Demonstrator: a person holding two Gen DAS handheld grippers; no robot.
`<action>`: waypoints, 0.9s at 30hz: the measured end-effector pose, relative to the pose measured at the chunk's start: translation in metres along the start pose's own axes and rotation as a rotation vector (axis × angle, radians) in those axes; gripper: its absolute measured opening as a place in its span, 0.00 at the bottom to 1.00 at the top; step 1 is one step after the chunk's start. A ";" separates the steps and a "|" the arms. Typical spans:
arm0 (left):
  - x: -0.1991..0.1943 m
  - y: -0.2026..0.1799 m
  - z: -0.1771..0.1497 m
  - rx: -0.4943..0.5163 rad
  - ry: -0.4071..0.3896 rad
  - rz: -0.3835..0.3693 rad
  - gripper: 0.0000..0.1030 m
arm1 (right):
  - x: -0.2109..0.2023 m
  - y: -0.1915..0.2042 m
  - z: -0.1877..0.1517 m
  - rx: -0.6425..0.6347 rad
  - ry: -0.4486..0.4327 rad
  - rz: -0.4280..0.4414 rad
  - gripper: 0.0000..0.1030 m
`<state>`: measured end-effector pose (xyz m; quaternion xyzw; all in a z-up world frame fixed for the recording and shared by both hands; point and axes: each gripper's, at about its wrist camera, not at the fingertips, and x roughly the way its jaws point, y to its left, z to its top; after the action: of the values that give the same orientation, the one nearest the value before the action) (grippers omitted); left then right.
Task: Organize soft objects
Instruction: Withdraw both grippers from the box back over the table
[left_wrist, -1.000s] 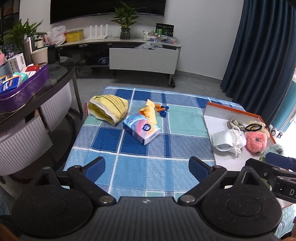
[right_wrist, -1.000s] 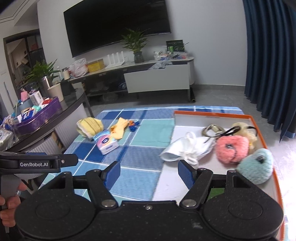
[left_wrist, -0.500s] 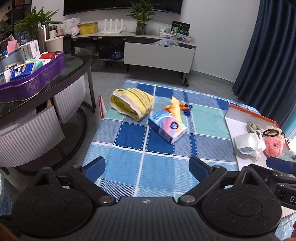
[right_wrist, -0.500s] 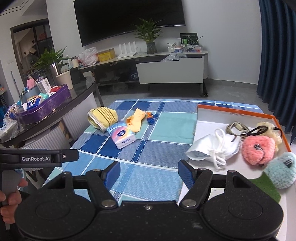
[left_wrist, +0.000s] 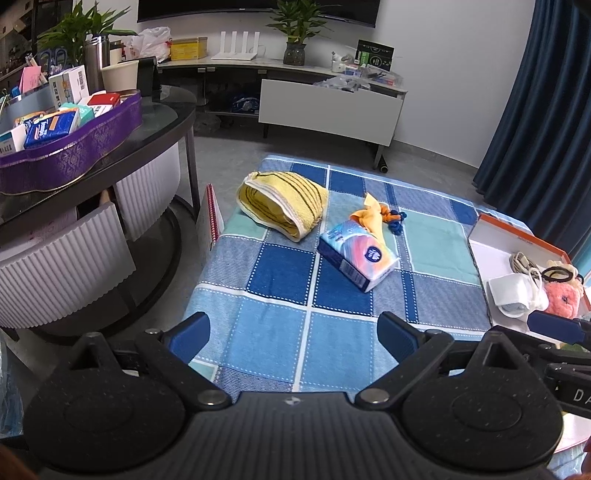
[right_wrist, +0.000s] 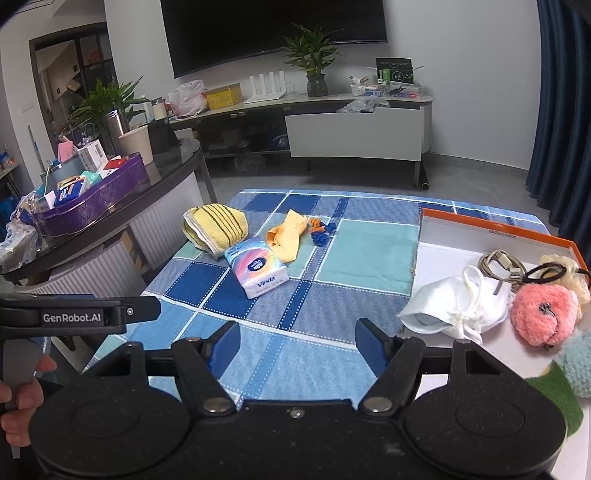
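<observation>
Nearest me, my left gripper (left_wrist: 293, 332) hangs over the near edge of the checked cloth (left_wrist: 280, 343) with its blue fingers spread wide and nothing between them. My right gripper (right_wrist: 297, 345) sits just beside it, over the same near edge, jaws likewise wide apart and empty; at the left border of the right wrist view I can see a hand (right_wrist: 16, 398) wrapped around the left gripper's handle.

Toward the right edge of the cloth lies a shallow orange-rimmed tray (right_wrist: 495, 230). At its near end I make out a pale blue plush ball (right_wrist: 578, 369), then a pink plush ball (right_wrist: 543, 319) touching a white face mask (right_wrist: 454, 308) that overhangs the tray's left wall. Behind those are a coiled cable (right_wrist: 498, 264), a dark hair tie (right_wrist: 546, 271) and a cream scrunchie (right_wrist: 570, 275).

Out on the middle of the cloth is a tissue pack (right_wrist: 256, 271), lying flat and well apart from the tray. Just behind it a yellow rag (right_wrist: 288, 238) touches its far end, with a small blue and orange tangle (right_wrist: 321, 229) beside that. Toward the far left corner sits a folded yellow towel (right_wrist: 214, 227) with dark stripes.
</observation>
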<state>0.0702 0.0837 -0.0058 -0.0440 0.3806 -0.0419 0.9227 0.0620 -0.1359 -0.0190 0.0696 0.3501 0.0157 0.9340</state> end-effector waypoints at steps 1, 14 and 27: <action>0.001 0.001 0.001 0.000 0.001 0.003 0.97 | 0.002 0.001 0.001 -0.003 0.002 0.003 0.80; 0.013 0.011 0.011 0.006 0.005 0.025 0.97 | 0.028 0.015 0.013 -0.037 0.023 0.027 0.80; 0.041 0.020 0.028 0.008 0.011 0.030 0.98 | 0.054 0.017 0.020 -0.047 0.050 0.037 0.80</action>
<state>0.1196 0.1000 -0.0164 -0.0345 0.3861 -0.0295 0.9213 0.1164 -0.1171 -0.0372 0.0536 0.3717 0.0431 0.9258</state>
